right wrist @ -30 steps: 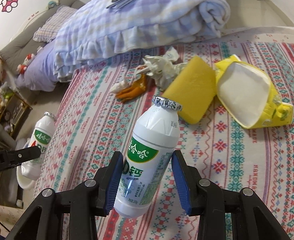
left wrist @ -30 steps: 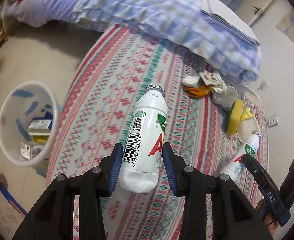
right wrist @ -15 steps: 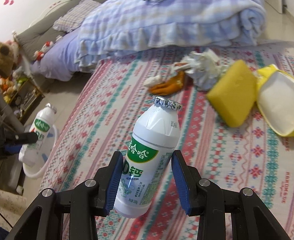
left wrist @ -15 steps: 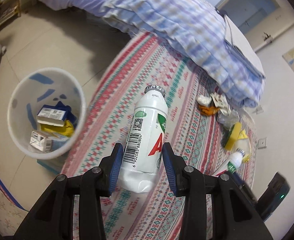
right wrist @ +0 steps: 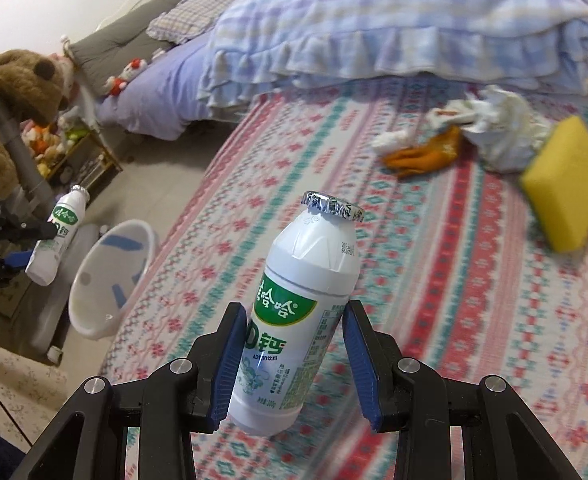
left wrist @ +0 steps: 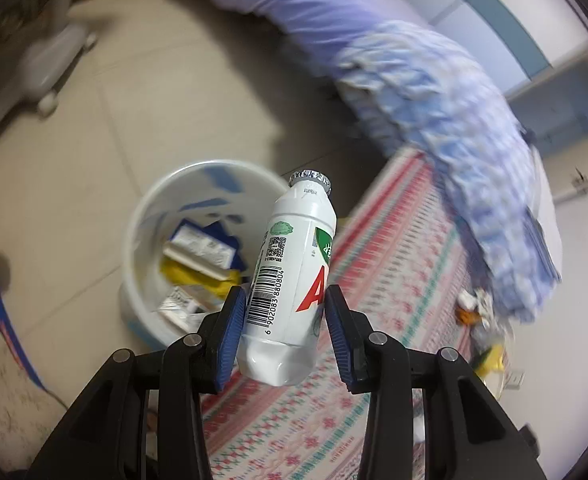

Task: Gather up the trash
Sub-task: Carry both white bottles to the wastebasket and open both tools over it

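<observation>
My left gripper [left wrist: 286, 328] is shut on a white drink bottle [left wrist: 290, 280] with a barcode and foil cap, held in the air beside the rim of a white waste bin [left wrist: 146, 216] on the floor. The bin holds several boxes and wrappers. In the right wrist view, my right gripper [right wrist: 292, 364] is shut on a second white bottle [right wrist: 301, 304] with a green label, above the patterned bedspread [right wrist: 433, 280]. The left gripper and its bottle [right wrist: 56, 236] show at far left, near the bin [right wrist: 110, 280].
On the bedspread lie crumpled white paper [right wrist: 497, 120], an orange peel [right wrist: 425, 154], a yellow sponge [right wrist: 561, 192] and a yellow wrapper at the right edge. A folded blue checked blanket [right wrist: 393, 28] fills the back. Shelves with toys and a chair base stand by the tiled floor.
My left gripper has carried its bottle off the bed to the bin, which now sits just behind it. My right gripper has moved left along the bed with its bottle.
</observation>
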Demonstrator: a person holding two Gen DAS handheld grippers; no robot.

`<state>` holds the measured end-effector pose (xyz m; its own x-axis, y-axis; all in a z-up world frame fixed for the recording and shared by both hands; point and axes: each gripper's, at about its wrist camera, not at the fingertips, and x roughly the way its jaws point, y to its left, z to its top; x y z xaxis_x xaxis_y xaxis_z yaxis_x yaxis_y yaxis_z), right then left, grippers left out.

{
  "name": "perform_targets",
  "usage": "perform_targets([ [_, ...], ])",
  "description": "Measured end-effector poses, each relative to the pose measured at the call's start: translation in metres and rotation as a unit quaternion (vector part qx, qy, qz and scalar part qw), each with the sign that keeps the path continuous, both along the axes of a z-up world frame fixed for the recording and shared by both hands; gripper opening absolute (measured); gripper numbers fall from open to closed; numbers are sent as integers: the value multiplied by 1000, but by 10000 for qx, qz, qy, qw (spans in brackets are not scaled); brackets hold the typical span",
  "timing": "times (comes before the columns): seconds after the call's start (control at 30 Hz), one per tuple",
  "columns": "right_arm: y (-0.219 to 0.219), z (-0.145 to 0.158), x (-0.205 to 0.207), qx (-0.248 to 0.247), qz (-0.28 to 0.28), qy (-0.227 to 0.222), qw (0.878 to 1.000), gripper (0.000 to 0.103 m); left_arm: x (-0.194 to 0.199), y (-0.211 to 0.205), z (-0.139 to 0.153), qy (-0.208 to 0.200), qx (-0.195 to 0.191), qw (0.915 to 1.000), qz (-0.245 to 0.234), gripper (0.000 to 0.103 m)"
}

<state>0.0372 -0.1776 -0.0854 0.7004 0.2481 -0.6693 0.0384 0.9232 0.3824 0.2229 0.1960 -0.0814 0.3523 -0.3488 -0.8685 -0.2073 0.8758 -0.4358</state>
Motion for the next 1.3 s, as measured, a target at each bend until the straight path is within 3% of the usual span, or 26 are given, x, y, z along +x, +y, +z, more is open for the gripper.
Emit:
perform_targets([
  [0.1, 14, -5, 10, 65, 88, 54, 9999, 44, 4, 16, -13, 227, -444, 9987, 108, 43],
  [0.23, 30, -5, 17, 86, 245, 33, 9997, 44, 3, 18, -9, 54, -104, 9999, 50, 43],
  [0.37, 47, -4, 29, 215, 368, -4, 9991, 44, 7, 21, -18, 203, -372, 9991, 8, 43],
  [0.5, 66, -4, 40, 312, 515, -21, 9982, 44, 17, 18, -28, 88, -432, 9989, 134, 47],
  [0.73, 106, -2, 60, 509, 716, -94, 9961, 44, 18, 6, -31, 188, -464, 9985, -213, 49],
  [1.03, 143, -1, 96, 432, 959, -62, 9944, 44, -1, 47, 9, -181, -388, 9978, 510, 49],
  [1.3, 210, 0, 153, -44, 1381, 42, 9904, 45, -1, 72, 4, 11, -667, 9930, 976, 49],
])
